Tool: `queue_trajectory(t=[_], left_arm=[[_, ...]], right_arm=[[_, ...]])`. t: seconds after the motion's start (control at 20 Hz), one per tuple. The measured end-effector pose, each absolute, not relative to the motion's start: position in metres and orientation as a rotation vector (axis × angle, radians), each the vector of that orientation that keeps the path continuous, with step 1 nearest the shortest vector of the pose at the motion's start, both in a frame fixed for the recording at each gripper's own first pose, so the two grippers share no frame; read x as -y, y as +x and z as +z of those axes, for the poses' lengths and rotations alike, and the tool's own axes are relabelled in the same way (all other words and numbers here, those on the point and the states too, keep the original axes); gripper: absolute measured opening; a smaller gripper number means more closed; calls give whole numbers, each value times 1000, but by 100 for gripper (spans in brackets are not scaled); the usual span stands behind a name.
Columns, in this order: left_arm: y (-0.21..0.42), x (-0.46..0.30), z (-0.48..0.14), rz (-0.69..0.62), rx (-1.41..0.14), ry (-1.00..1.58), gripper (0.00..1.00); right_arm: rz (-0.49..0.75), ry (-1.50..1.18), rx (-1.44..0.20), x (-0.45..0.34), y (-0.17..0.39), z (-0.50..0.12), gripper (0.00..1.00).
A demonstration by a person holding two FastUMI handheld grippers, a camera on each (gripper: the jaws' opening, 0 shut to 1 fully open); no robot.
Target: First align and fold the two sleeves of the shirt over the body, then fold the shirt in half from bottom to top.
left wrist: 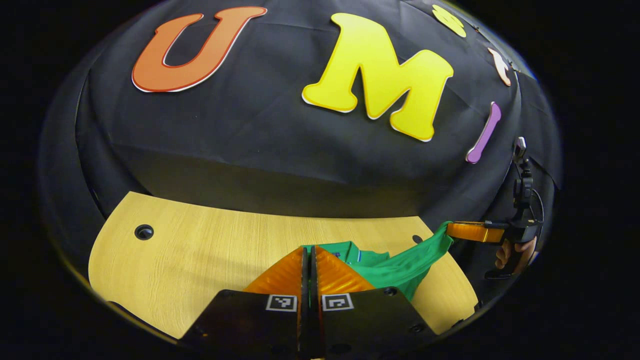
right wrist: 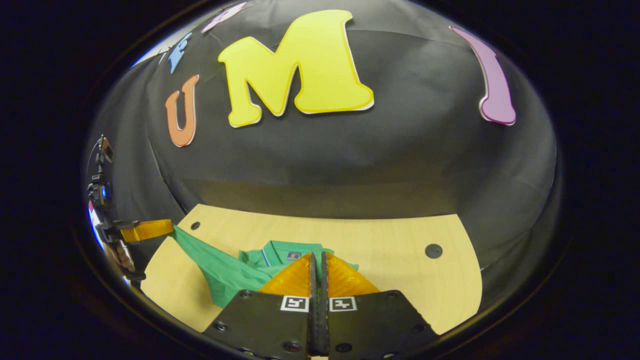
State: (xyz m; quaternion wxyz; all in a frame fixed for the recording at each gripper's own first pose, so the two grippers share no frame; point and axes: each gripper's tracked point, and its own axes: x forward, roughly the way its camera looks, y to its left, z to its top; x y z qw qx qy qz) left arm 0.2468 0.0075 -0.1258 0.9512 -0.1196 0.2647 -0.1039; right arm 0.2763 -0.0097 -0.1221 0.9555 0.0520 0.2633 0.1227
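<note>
A green shirt (left wrist: 400, 267) with a collar (left wrist: 350, 250) hangs stretched between both grippers above the wooden table (left wrist: 175, 250). In the left gripper view my left gripper (left wrist: 309, 255) is shut, with a strip of green cloth pinched between its fingers. Far to the right, the right gripper (left wrist: 450, 231) grips another edge of the shirt. In the right gripper view my right gripper (right wrist: 317, 260) is shut just in front of the shirt (right wrist: 225, 270) and its collar (right wrist: 285, 250). There the left gripper (right wrist: 171, 231) pulls a corner of the cloth up at far left.
The table top has round cable holes (left wrist: 144, 231) (right wrist: 433, 250). Bare wood lies to the right of the shirt in the right gripper view (right wrist: 400, 235). A hand (left wrist: 515, 252) holds the right gripper's handle, and another hand (right wrist: 120, 255) holds the left one.
</note>
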Motion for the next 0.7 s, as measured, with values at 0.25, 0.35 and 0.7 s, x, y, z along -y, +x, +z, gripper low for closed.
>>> queue_trajectory(t=[0.25, 0.35, 0.7], left_arm=[[282, -13, -152, -164, -542, -240, 6], [298, -14, -178, -140, -556, -258, 6], [335, -23, -251, -86, -590, -275, 6]], right_arm=[[258, 83, -544, -3, 318, -152, 0], [258, 66, -563, -4, 336, -175, 0], [251, 4, -600, 5, 377, -254, 0]])
